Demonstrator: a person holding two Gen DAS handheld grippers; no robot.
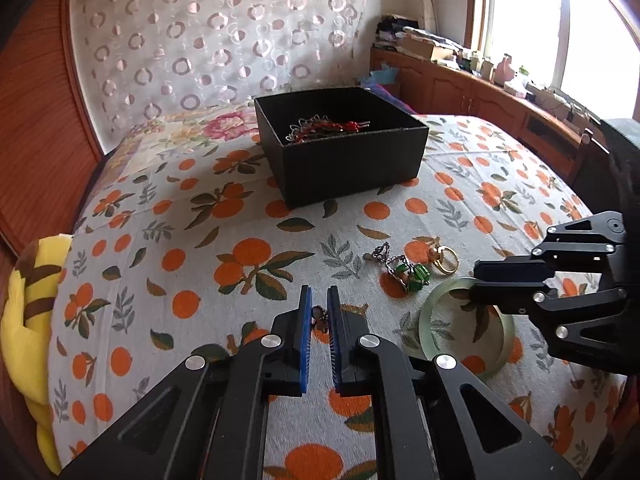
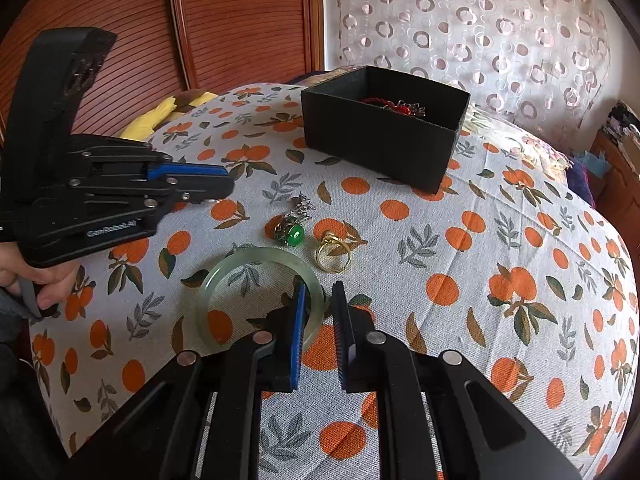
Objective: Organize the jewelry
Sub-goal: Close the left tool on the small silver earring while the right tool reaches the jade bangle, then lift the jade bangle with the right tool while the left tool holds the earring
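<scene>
A black box (image 1: 352, 160) holds a red-and-silver necklace (image 1: 324, 128); the box also shows in the right wrist view (image 2: 380, 148). On the orange-print cloth lie a pale green jade bangle (image 2: 248, 264), a green gem pendant on a chain (image 2: 294, 232) and a gold ring (image 2: 332, 254). My left gripper (image 1: 319, 300) is nearly closed around a small dark piece of jewelry (image 1: 319, 316). My right gripper (image 2: 318, 296) is open, its fingers straddling the bangle's near rim. The bangle (image 1: 430, 320), pendant (image 1: 412, 272) and ring (image 1: 444, 260) also show in the left wrist view.
A yellow plush toy (image 1: 28, 320) lies at the bed's left edge. A wooden wardrobe (image 2: 200, 20) and patterned curtain (image 1: 208, 40) stand behind. A cluttered wooden cabinet (image 1: 480, 92) runs under the window at right.
</scene>
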